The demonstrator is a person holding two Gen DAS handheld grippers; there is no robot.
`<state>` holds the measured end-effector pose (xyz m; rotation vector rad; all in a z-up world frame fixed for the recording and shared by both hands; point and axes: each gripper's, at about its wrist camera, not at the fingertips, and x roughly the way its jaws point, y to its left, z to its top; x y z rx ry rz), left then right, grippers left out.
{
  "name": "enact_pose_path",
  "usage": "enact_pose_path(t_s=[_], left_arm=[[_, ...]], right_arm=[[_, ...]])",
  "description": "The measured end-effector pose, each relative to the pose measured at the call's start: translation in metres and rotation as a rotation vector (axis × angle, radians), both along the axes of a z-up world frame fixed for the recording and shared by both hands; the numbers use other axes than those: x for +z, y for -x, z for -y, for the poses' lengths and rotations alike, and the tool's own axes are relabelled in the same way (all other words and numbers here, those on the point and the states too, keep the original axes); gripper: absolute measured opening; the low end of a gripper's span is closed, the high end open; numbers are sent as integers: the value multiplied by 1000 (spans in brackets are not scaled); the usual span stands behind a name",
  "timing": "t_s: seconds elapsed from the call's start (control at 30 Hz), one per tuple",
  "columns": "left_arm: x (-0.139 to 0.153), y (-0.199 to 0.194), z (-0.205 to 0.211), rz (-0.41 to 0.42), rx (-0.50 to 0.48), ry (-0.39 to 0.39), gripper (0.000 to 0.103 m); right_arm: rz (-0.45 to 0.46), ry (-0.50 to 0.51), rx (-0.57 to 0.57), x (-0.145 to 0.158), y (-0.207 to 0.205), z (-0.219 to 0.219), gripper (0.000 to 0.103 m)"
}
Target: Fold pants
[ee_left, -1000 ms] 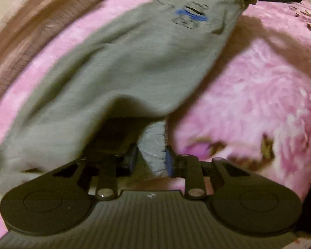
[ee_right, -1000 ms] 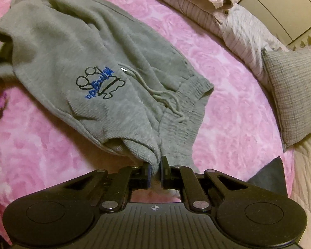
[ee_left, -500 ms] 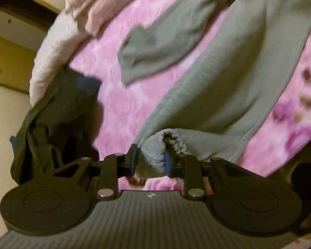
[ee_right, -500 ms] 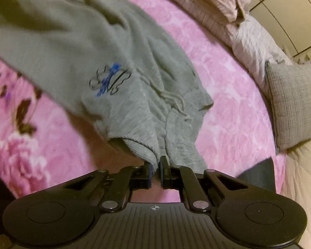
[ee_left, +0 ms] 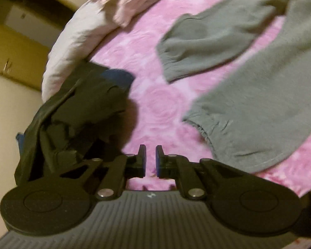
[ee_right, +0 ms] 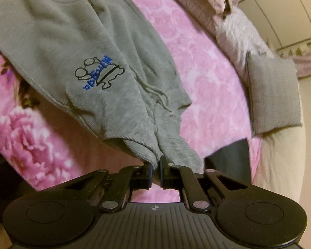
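While the right gripper (ee_right: 155, 171) pinches the grey sweatpants' (ee_right: 76, 47) waistband, the left gripper (ee_left: 151, 158) sits nearly closed and empty — the cuffs (ee_left: 205, 132) lie just ahead-right; regrip one squarely before folding.

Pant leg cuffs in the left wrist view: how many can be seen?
2. One cuff lies farther off on the pink blanket, upper middle. The other cuff lies nearer, right of the left gripper. Neither is gripped.
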<state>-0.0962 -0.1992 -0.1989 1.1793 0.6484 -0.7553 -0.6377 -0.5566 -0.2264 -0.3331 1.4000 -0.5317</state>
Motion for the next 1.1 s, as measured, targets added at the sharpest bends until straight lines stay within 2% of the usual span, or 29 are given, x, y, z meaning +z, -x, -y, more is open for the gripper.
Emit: enact_pose_path(t_s=[0.1,0.13,0.17,0.23,0.3,0.43,0.57,0.67,0.77,0.87,1.0,1.1], left_arm=[[4,4,1,2,-17,16,10],[3,10,5,-9,-32,19,12],[0,17,9,-21,-51,20,13],[-7,33,25,-54,-82,29,16],[-16,49,46,-86,-113,46,25],[-32,80,103,-126,-202,69,30],[-42,112,184,-162,-288,110,35],[-51,138,248,-163,-372,114,39],[-67,159,308,-178,-444,108,48],[-86,178,368,-193,-513,94,51],[-105,202,428,-232,-561,83,52],[-111,217,451,-257,-580,77,52]], right_arm=[[-22,-29,-63,-15,-2,-12,6],[-14,-41,-99,-18,-1,-15,13],[12,-64,-128,-17,0,-18,26],[67,-115,-172,-12,1,-23,37],[155,-168,-204,1,0,-24,39],[283,-177,-281,14,-5,9,46],[413,-265,-402,-2,-12,95,47],[521,-350,-463,-29,-24,162,47],[580,-410,-507,-62,-37,223,47],[609,-453,-557,-92,-45,273,47],[680,-571,-595,-112,-46,301,47],[677,-580,-579,-106,-47,301,26]])
